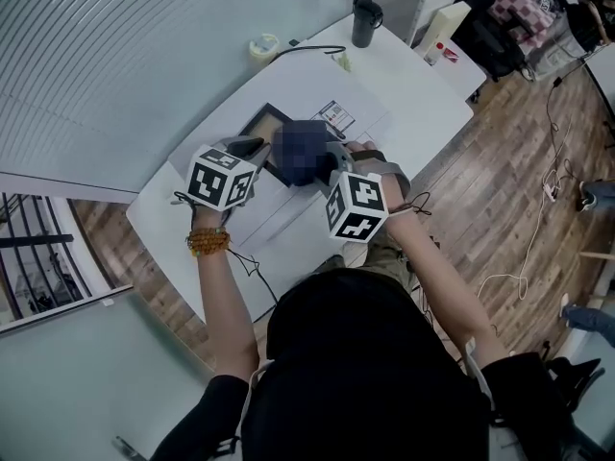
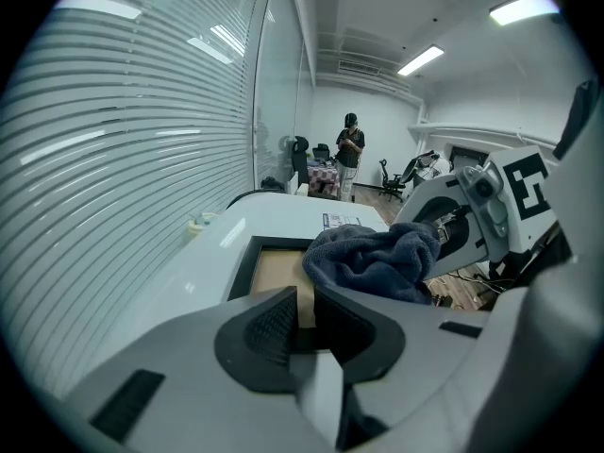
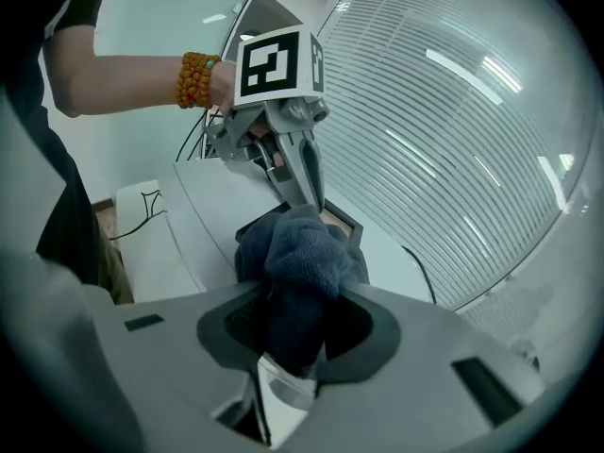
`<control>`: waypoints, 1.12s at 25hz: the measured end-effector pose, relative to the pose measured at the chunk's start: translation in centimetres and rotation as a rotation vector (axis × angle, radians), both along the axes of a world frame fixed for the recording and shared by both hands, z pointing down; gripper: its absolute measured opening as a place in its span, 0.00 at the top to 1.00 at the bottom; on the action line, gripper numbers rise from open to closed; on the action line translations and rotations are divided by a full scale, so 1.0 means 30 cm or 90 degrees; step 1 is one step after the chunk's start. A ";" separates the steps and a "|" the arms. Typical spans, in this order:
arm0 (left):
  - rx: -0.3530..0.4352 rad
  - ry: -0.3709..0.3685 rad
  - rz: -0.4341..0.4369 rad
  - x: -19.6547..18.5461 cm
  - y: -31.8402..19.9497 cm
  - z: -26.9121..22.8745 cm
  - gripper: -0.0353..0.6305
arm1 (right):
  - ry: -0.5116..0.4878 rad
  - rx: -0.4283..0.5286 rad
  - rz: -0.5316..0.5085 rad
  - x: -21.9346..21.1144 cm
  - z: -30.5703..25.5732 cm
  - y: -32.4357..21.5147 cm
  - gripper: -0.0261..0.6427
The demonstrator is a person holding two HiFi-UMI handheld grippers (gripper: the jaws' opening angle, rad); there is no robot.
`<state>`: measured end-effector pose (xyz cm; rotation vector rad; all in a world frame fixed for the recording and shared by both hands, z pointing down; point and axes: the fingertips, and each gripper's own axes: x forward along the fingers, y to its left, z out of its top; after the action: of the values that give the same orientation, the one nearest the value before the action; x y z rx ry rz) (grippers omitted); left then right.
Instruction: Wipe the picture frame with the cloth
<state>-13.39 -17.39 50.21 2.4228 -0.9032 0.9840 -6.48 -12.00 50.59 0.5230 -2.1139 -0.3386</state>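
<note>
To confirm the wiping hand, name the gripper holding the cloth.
The right gripper: its jaws clamp the dark blue cloth; the left gripper grips the picture frame.

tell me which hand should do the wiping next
Right. The right claw is shut on the cloth, which sits bunched on the picture frame. The left claw pinches the frame's near edge, so it is best left steadying it.

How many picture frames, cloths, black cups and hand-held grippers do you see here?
picture frame: 1
cloth: 1
black cup: 1
hand-held gripper: 2, left, right
Total: 5
</note>
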 end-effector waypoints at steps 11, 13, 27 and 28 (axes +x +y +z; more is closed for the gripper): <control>0.003 0.002 -0.022 -0.003 -0.005 0.004 0.88 | -0.024 0.003 -0.073 -0.137 0.000 0.125 0.81; 0.009 0.002 -0.027 -0.006 -0.005 0.004 0.88 | -0.062 -0.024 -0.091 -0.174 -0.007 0.172 0.81; 0.179 0.387 0.019 -0.058 0.258 -0.359 0.50 | -0.252 0.178 -0.031 -0.132 -0.249 0.180 0.81; 0.178 0.394 0.035 -0.048 0.284 -0.368 0.50 | -0.255 0.198 -0.033 -0.136 -0.268 0.184 0.81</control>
<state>-14.83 -8.88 39.18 2.7395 -0.7796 0.0830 -10.56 -6.47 42.55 0.7687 -2.4783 -0.6425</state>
